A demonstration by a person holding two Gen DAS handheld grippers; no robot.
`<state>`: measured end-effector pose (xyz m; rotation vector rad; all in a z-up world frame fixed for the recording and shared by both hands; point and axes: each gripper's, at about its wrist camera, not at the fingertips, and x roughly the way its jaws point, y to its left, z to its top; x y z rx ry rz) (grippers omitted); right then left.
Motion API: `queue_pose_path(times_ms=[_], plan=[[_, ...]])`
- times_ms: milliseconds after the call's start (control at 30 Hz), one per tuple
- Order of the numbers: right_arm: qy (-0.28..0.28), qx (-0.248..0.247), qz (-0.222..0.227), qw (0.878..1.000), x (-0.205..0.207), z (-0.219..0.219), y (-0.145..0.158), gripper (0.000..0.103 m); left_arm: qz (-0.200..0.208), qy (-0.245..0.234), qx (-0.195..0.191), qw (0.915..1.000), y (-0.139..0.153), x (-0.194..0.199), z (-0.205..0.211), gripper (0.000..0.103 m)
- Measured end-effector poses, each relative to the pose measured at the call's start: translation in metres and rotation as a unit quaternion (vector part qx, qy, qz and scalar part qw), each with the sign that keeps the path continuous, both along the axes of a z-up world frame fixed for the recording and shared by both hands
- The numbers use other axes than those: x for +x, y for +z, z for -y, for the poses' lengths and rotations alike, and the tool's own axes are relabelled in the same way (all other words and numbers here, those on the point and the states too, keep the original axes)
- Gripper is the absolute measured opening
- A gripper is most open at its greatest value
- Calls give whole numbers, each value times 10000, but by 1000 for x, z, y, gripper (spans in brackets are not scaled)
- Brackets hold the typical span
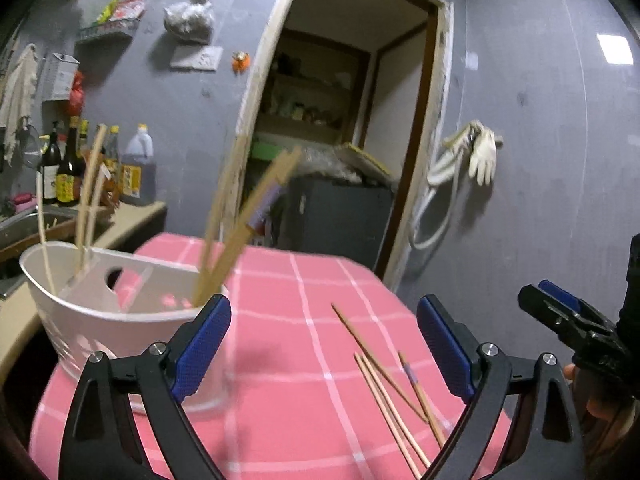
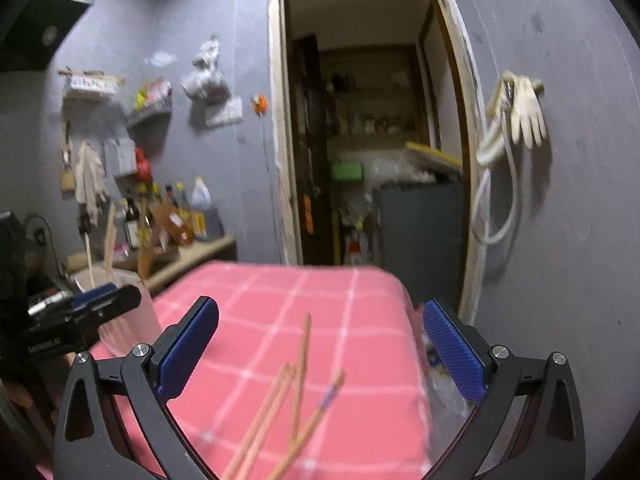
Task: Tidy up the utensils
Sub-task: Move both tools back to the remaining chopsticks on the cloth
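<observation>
A white divided utensil holder (image 1: 120,312) stands on the left of the pink checked tablecloth (image 1: 288,280). Several wooden chopsticks (image 1: 240,232) stand in it, the nearer pair blurred. More loose chopsticks (image 1: 384,380) lie on the cloth at the lower right, one with a purple band. My left gripper (image 1: 323,308) is open and empty, its left finger next to the holder's rim. My right gripper (image 2: 320,312) is open and empty, just above the loose chopsticks (image 2: 298,380). It also shows at the right edge of the left wrist view as the right gripper (image 1: 552,300).
A counter with bottles (image 1: 68,168) and a sink (image 1: 24,224) runs behind the holder on the left. An open doorway (image 1: 340,120) with a dark cabinet lies beyond the table's far edge. Gloves and a hose (image 1: 482,156) hang on the grey wall to the right.
</observation>
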<state>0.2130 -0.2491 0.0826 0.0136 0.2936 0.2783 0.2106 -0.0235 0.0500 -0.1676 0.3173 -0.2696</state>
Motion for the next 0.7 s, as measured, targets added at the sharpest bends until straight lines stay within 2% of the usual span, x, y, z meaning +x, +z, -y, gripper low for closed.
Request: queue_pose_path(times_ms=[267,533,700], plan=[[-105,-39,-1098,9939,25,12,-40,102,-699,-282,388,9964,-31,21,26,91],[41,-150,-1889,9819,48,11,-67,80,-1370,-525,693,9868,-59,36,42,90],[197,-180,-2326,9722,62,8,-82,62,-1705,-728,793,9795,-71,45,49,84]])
